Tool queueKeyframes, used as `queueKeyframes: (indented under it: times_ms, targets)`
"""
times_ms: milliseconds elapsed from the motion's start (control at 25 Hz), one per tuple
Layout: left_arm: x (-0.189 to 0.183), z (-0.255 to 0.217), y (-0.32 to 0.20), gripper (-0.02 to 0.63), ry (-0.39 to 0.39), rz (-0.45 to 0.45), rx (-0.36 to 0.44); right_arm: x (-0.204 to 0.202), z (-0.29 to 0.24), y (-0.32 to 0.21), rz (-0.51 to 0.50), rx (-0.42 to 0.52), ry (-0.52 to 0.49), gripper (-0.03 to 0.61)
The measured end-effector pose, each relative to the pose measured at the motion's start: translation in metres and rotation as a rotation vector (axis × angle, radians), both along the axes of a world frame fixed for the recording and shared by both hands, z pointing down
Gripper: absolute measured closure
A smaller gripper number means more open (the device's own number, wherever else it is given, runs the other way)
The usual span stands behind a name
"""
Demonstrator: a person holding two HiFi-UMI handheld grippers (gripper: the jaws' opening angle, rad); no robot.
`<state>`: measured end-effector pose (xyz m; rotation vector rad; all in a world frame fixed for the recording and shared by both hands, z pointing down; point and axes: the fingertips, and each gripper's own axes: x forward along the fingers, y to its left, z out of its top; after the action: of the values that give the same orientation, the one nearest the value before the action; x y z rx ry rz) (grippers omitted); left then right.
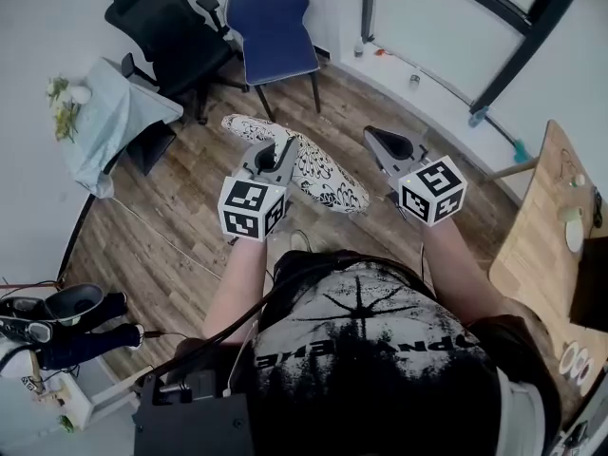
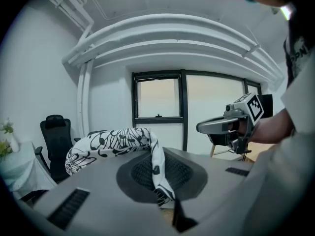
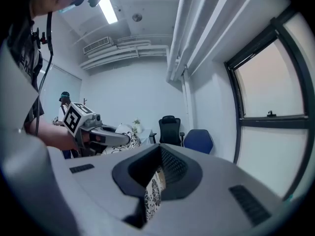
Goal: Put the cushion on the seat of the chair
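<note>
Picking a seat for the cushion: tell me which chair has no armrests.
The blue chair, right of the black office chair in the head view; the black one has armrests.

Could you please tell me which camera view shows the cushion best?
The head view: the cushion shows almost whole. The left gripper view shows a curled part; the right gripper view only a pinched edge.

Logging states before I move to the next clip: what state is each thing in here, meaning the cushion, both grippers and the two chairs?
cushion: held off the floor between both grippers, not yet on a chair.
left gripper: shut on the cushion's edge.
right gripper: shut on the cushion's fabric.
blue chair: upright, seat bare.
black office chair: upright, seat bare.
</note>
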<state>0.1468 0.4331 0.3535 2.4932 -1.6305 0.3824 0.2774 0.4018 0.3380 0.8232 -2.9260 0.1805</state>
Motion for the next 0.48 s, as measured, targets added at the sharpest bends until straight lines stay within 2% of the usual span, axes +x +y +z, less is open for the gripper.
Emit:
queueKeyframes:
  times_ms: [480]
  targets:
    - [-0.008, 0.007, -0.011, 0.591, 0.002, 0.001, -0.017, -0.007, 0.003, -0.007, -0.01, 0.001, -0.008, 0.559]
